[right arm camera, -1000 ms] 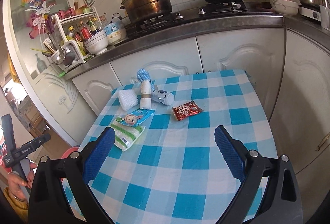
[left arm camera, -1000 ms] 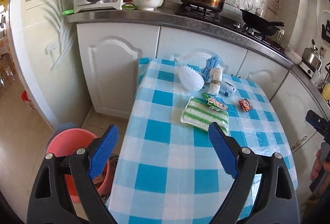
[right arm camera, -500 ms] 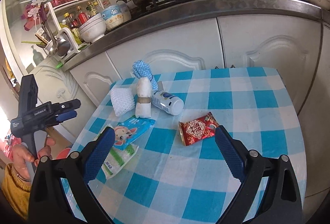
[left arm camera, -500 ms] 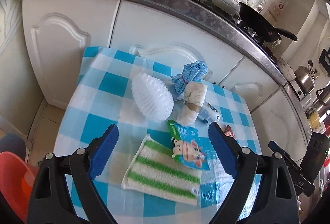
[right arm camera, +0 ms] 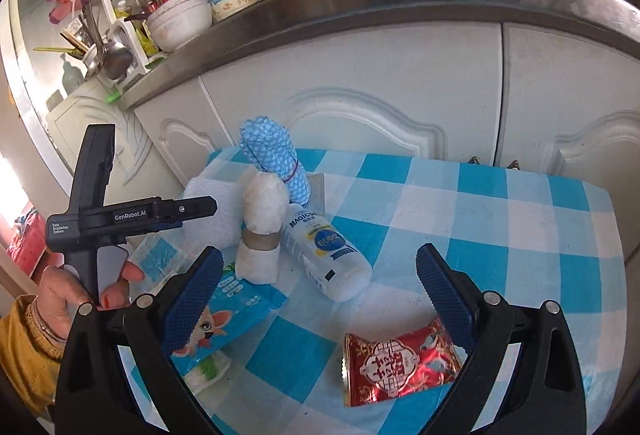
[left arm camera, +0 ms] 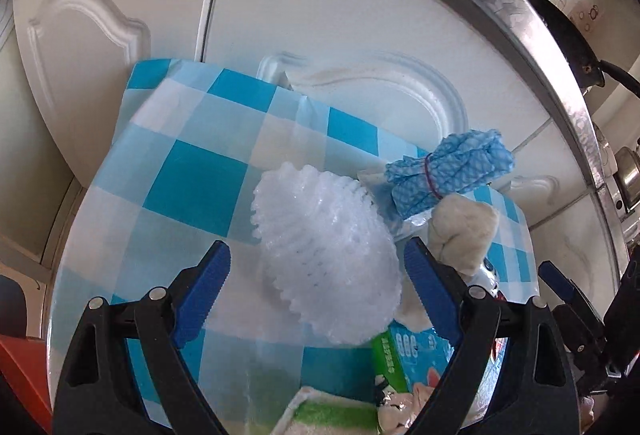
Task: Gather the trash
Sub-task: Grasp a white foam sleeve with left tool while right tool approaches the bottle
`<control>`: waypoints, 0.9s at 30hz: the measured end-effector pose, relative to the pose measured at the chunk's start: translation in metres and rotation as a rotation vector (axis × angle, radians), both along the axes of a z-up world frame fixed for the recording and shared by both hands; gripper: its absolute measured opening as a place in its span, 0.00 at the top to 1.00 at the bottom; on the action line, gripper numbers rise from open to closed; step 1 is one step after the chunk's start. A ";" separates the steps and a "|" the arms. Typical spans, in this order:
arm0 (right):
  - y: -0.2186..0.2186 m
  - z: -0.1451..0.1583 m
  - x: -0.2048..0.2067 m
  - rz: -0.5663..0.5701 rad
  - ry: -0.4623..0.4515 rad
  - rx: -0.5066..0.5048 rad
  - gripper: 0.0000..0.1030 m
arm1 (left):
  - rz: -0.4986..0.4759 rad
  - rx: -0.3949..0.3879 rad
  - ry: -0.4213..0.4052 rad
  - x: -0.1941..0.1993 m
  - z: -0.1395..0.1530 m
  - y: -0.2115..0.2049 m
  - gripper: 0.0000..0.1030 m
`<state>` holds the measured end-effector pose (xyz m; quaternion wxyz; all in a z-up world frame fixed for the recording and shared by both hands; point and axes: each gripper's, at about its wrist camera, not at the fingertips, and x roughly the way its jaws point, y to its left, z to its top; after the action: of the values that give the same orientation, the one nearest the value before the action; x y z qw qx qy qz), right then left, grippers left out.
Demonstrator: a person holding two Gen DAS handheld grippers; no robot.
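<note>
A white foam fruit net (left arm camera: 326, 259) lies on the blue checked tablecloth (left arm camera: 192, 175). My left gripper (left arm camera: 316, 275) is open, its blue pads on either side of the net, close above it. My right gripper (right arm camera: 320, 287) is open and empty, over a white plastic bottle (right arm camera: 324, 255) and just behind a red snack wrapper (right arm camera: 396, 363). A blue tissue packet (right arm camera: 224, 323) lies by its left pad. The left gripper also shows in the right wrist view (right arm camera: 192, 211).
A rolled blue cloth (left arm camera: 448, 171), a rolled white cloth (right arm camera: 262, 223) and a green-striped cloth (left arm camera: 332, 415) lie on the table. White cabinets (right arm camera: 360, 83) and a steel counter with pots stand right behind. A red bin (left arm camera: 20, 367) shows at lower left.
Both grippers have moved forward and down towards the table. The left one has closed in on the foam net, the right one on the bottle and red wrapper. Both stay open.
</note>
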<state>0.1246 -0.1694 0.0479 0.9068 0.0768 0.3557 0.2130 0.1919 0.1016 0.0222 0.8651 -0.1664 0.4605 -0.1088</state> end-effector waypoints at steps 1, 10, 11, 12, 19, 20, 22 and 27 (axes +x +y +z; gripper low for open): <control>0.003 -0.002 0.005 0.011 0.007 0.004 0.07 | 0.003 0.002 0.001 0.003 -0.002 0.000 0.14; 0.040 -0.011 0.043 0.145 0.059 -0.026 0.07 | -0.020 0.012 0.007 0.015 -0.006 -0.006 0.36; 0.042 -0.013 0.046 0.146 0.061 -0.046 0.07 | -0.024 0.022 0.008 0.015 -0.007 -0.008 0.40; 0.044 -0.015 0.049 0.149 0.069 -0.055 0.07 | -0.029 0.026 0.006 0.015 -0.007 -0.009 0.42; 0.050 -0.028 0.068 0.175 0.152 -0.038 0.07 | -0.066 0.056 -0.023 0.006 -0.003 -0.019 0.55; 0.050 -0.030 0.069 0.173 0.162 -0.030 0.11 | -0.073 0.058 -0.027 0.004 -0.002 -0.020 0.56; 0.051 -0.032 0.070 0.179 0.189 -0.008 0.28 | -0.084 0.055 -0.029 0.001 -0.002 -0.023 0.57; 0.050 -0.034 0.060 0.193 0.203 0.041 0.32 | -0.114 0.054 -0.041 -0.010 -0.002 -0.031 0.61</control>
<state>0.1849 -0.1199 0.0142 0.8398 0.0818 0.4467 0.2974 0.1816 0.0703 0.0200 0.8709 -0.1144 0.4542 -0.1487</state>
